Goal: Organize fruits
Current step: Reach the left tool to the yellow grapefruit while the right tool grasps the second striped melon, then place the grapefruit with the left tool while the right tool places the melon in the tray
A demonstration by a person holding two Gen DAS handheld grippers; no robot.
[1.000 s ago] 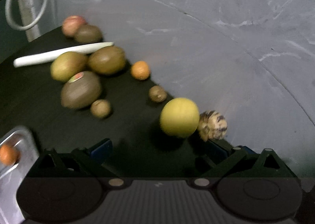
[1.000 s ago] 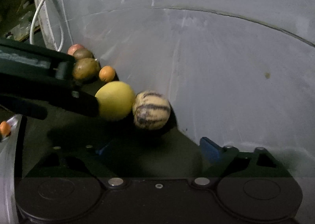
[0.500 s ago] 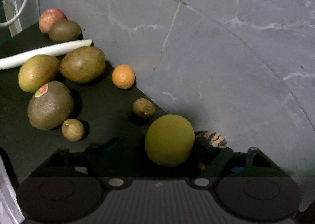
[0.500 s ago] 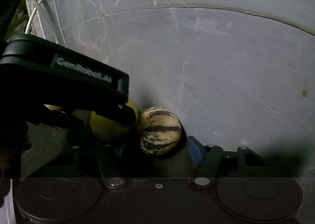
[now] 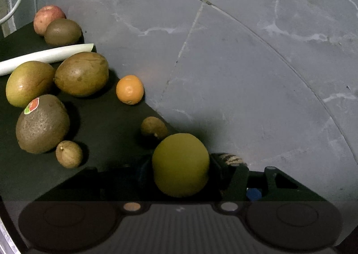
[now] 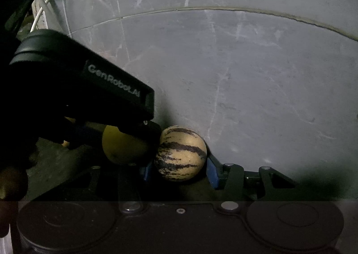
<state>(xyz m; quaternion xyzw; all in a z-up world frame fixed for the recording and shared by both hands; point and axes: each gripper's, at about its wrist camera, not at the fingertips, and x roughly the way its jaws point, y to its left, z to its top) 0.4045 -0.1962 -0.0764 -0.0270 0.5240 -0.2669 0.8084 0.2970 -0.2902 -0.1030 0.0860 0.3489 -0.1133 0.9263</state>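
Dark counter (image 5: 107, 124) against a grey marbled wall (image 5: 246, 64); lighting dim.

Left gripper (image 5: 181, 173): its fingers sit on either side of the yellow fruit (image 5: 180, 168), narrowed until they meet the fruit's sides. The fruit sits on the counter near the wall. From the right wrist view the left gripper's black body (image 6: 89, 97) crosses the frame and covers the upper part of this fruit (image 6: 125, 149).

Right gripper (image 6: 180, 170): blue finger pads (image 6: 212, 170) flank the striped fruit (image 6: 180, 153), one on each side, close to or touching its skin; I cannot tell whether they actually press it. The striped fruit rests on the counter at the foot of the wall, touching or just beside the yellow fruit. In the left wrist view only its top (image 5: 230, 158) shows behind a finger.

Other fruit, left wrist view:
- small brown fruit (image 5: 154, 127) just behind the yellow one
- small orange (image 5: 129, 89) at the wall edge
- two large greenish-brown fruits side by side (image 5: 81, 74), (image 5: 29, 83)
- kiwi with sticker (image 5: 42, 124), and a small brown fruit (image 5: 69, 153) just beside it
- white stalk (image 5: 47, 56) lying across the counter
- second kiwi (image 5: 63, 31) and a red apple (image 5: 48, 18) touching it, at the far end
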